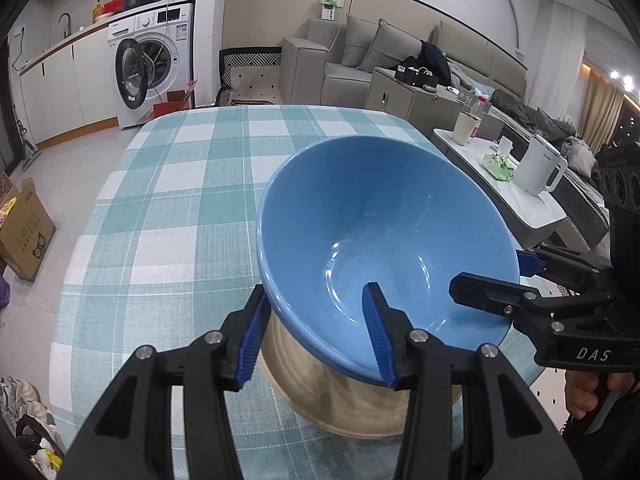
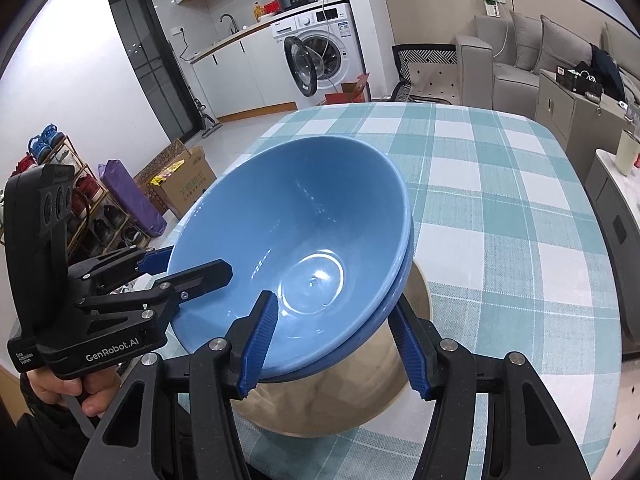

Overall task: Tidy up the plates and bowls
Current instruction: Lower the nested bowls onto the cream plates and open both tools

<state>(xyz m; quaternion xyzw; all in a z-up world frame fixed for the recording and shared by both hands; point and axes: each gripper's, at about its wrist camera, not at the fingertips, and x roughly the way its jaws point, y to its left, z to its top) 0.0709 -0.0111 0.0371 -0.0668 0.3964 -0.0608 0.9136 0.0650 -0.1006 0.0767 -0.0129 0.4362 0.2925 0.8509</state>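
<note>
A blue bowl (image 1: 384, 232) is held above the checked tablecloth (image 1: 180, 184), nested in a second blue bowl whose rim shows just under it in the right wrist view (image 2: 396, 292). A beige plate or dish (image 1: 340, 396) lies on the table beneath them. My left gripper (image 1: 316, 336) straddles the near rim, one finger inside the bowl and one outside. My right gripper (image 2: 336, 344) straddles the rim on the other side, also one finger inside and one outside. Both look closed on the bowl rim. The blue bowl shows in the right wrist view (image 2: 288, 232) too.
A side table (image 1: 500, 176) with a white kettle (image 1: 540, 168), cup and tissue pack stands right of the table. A cardboard box (image 1: 24, 232) sits on the floor to the left. A sofa and washing machine (image 1: 152, 64) stand beyond.
</note>
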